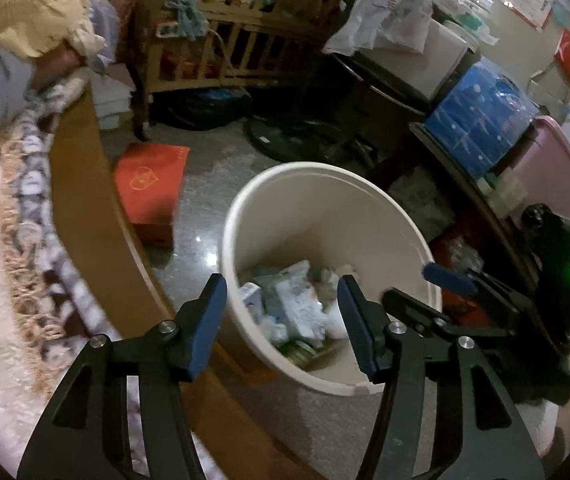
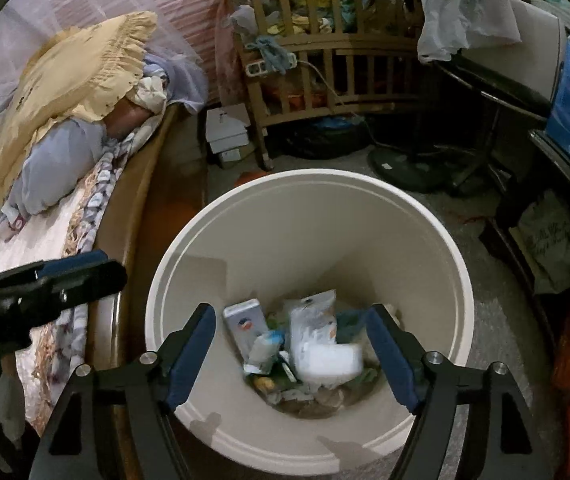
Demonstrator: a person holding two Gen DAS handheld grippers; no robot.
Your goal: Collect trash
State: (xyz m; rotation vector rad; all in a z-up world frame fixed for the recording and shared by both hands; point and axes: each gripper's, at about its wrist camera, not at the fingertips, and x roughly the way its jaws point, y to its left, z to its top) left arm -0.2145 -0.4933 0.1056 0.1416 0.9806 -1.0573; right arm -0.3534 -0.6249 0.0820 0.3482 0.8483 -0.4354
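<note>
Both grippers hang over a cream bucket that stands on the speckled floor beside the wooden bed frame. From the right wrist, the right gripper is spread wide with nothing between its blue pads, and it sits right above the bucket's mouth, whose rim runs from nine o'clock round to three. The trash lies heaped at the bottom of the bucket: a small white carton at about ten o'clock of the heap, a crumpled white packet at twelve, and a blurred white wad at the centre, just above the rest. From the left wrist, the left gripper is also spread wide and holds nothing; the bucket fills the middle of that view, with the trash showing between the pads. The right gripper shows there at three o'clock, over the bucket's far rim, and the left gripper shows at nine o'clock in the right view, over the bed edge. A red box lies on the floor at ten o'clock from the bucket, and a wooden crib stands at twelve.
</note>
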